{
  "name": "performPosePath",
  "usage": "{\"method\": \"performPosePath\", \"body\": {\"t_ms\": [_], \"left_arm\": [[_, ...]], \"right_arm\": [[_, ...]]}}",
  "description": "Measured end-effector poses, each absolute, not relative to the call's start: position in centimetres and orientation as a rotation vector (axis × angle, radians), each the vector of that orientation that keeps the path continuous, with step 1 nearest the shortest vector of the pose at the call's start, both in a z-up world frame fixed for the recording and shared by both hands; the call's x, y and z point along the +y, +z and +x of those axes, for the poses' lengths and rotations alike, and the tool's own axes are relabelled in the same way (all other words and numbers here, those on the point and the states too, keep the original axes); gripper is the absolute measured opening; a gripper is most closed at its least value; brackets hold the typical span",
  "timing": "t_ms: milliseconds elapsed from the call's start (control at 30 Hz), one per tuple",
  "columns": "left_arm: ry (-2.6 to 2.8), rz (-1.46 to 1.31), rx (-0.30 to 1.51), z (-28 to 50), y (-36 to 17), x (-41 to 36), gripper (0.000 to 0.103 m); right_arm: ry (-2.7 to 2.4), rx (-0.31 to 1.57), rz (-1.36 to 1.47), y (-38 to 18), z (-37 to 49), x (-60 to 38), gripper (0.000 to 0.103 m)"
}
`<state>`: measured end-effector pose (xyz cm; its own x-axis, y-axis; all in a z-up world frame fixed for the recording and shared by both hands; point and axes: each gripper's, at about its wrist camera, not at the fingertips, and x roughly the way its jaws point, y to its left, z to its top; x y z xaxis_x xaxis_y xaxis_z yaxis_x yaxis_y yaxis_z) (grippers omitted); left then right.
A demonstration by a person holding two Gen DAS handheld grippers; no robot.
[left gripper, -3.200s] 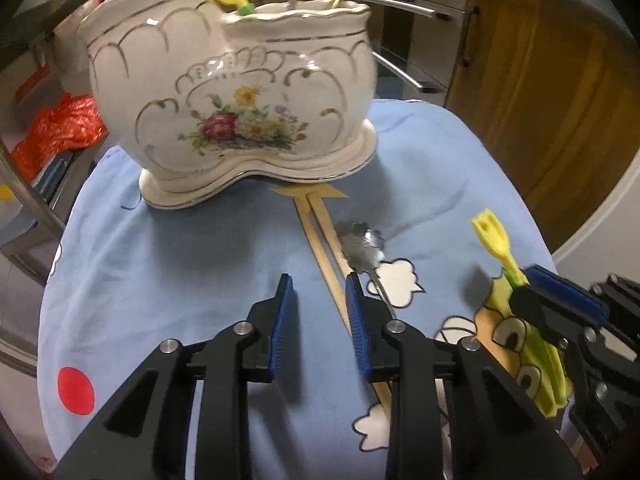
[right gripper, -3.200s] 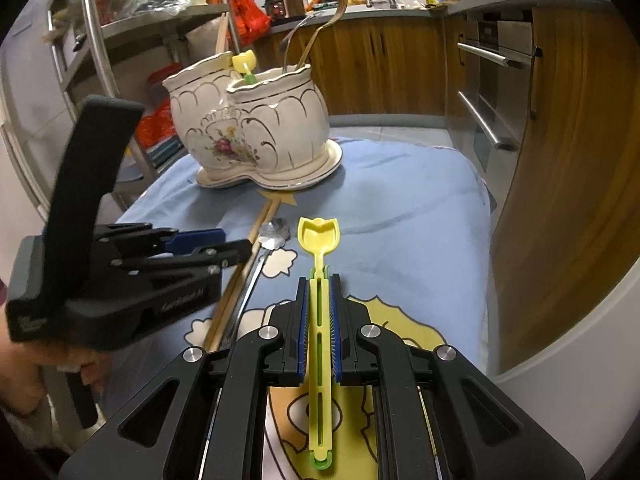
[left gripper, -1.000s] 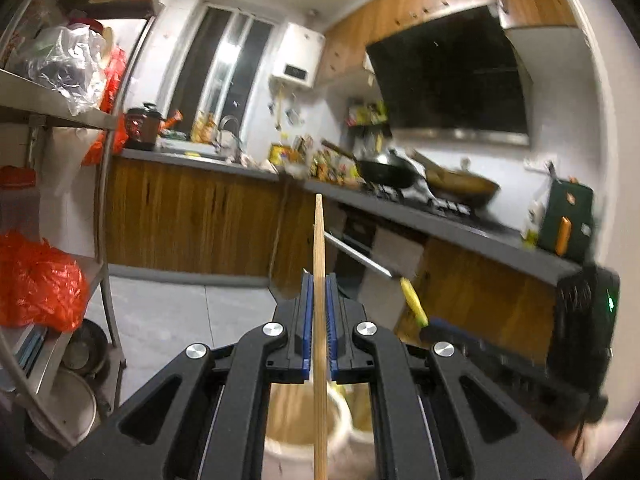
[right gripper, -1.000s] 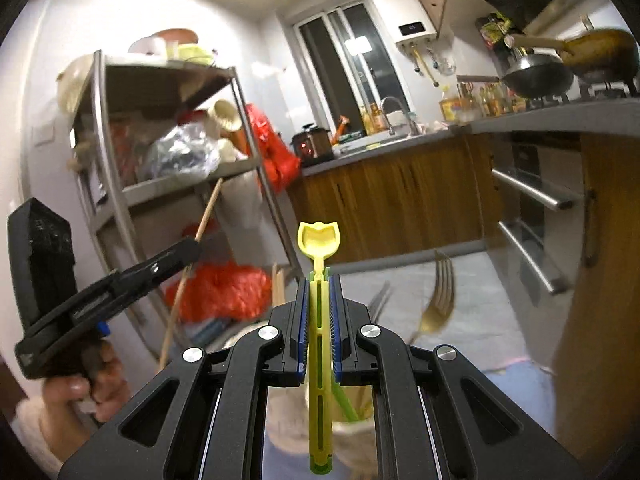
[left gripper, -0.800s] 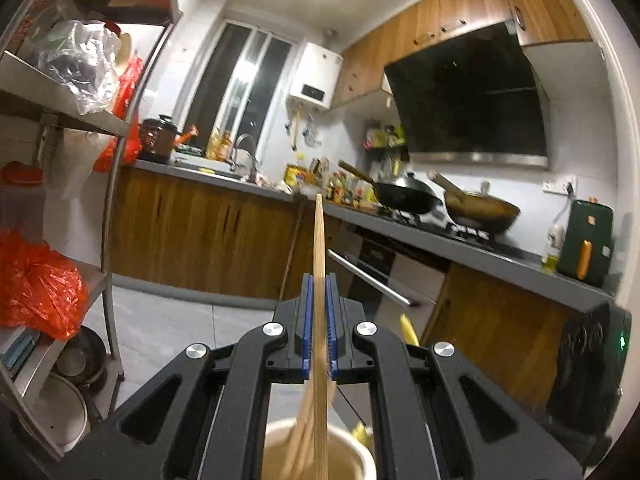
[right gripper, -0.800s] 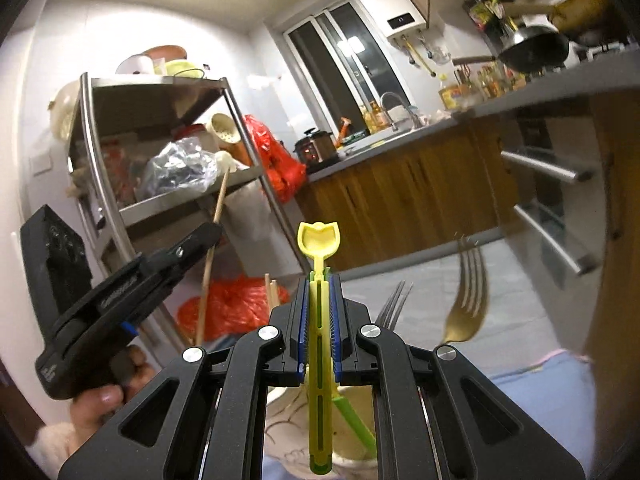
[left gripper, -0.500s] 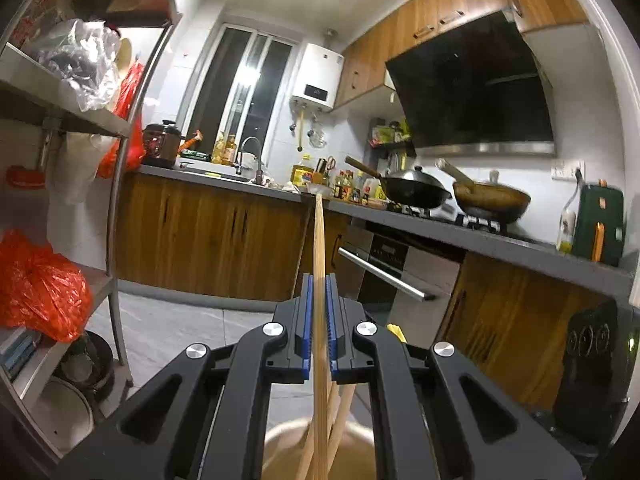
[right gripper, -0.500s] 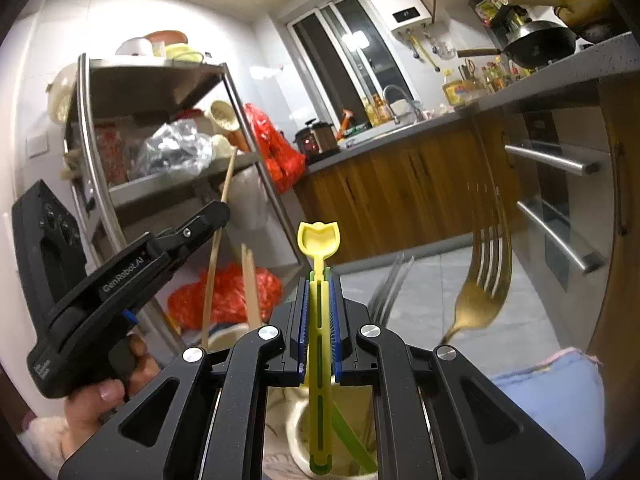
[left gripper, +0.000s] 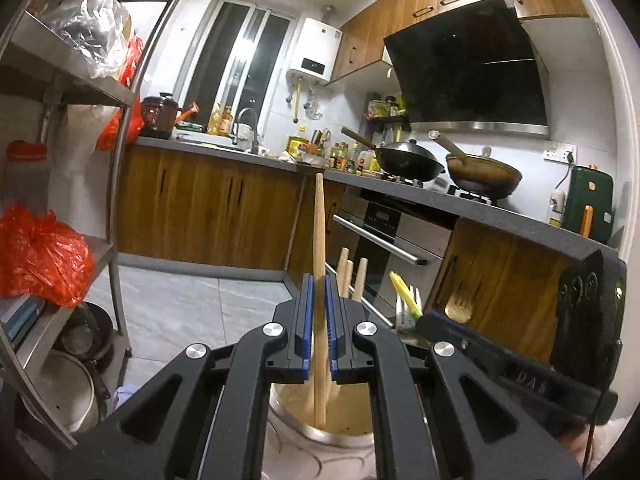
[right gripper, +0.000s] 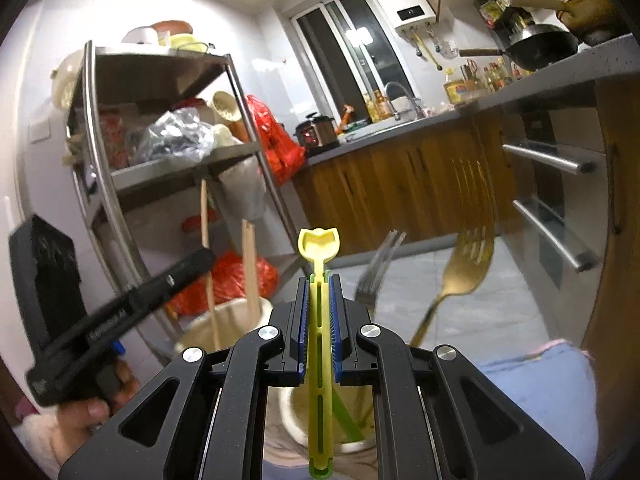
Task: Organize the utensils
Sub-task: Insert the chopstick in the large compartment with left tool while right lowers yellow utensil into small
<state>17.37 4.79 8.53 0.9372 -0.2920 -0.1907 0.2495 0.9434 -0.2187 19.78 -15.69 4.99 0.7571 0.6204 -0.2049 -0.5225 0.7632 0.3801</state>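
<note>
A kitchen seen from 2 handheld grippers, both pointing upward over a cream ceramic holder. The left gripper (left gripper: pixel 318 316) has its blue-padded fingers (left gripper: pixel 305 312) pressed together on a single wooden chopstick (left gripper: pixel 319 240), which stands nearly upright. The chopstick's lower end reaches down into the holder's left compartment (left gripper: pixel 352 438), seen just below the fingers. The tips of 3 more chopsticks (left gripper: pixel 350 276) stick up from that compartment, just to the right of the held one.

The right gripper (right gripper: pixel 319 316) has its fingers clamped on a yellow plastic utensil (right gripper: pixel 319 272) with a slotted handle and a small tulip-shaped head pointing up. Its bottom end hangs over the holder's right compartment (right gripper: pixel 352 446), where a green utensil (right gripper: pixel 346 422) leans inside. A silver fork (right gripper: pixel 378 268) and a gold fork (right gripper: pixel 468 264) rise from that compartment, tines up, to the right of the yellow utensil.

In the right wrist view, the left gripper appears at lower left, held in a hand (right gripper: pixel 86 416). A blue cloth (right gripper: pixel 536 376) lies under the holder. A metal shelf rack (right gripper: pixel 160 160) stands behind, with wooden cabinets (left gripper: pixel 208 216) and 2 woks (left gripper: pixel 412 158) on the counter.
</note>
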Motion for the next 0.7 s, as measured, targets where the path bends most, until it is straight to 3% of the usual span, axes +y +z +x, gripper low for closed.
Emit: {"method": "performPosePath", "body": {"t_ms": [300, 700], "left_arm": [[-0.298, -0.199, 0.261, 16.3, 7.5, 4.7, 0.006], [-0.295, -0.194, 0.297, 16.8, 7.1, 4.7, 0.006]], "right_arm": [[0.671, 0.315, 0.426, 5.2, 21.5, -15.5, 0.01], [0.613, 0.3, 0.245, 3.9, 20.0, -14.1, 0.01]]}}
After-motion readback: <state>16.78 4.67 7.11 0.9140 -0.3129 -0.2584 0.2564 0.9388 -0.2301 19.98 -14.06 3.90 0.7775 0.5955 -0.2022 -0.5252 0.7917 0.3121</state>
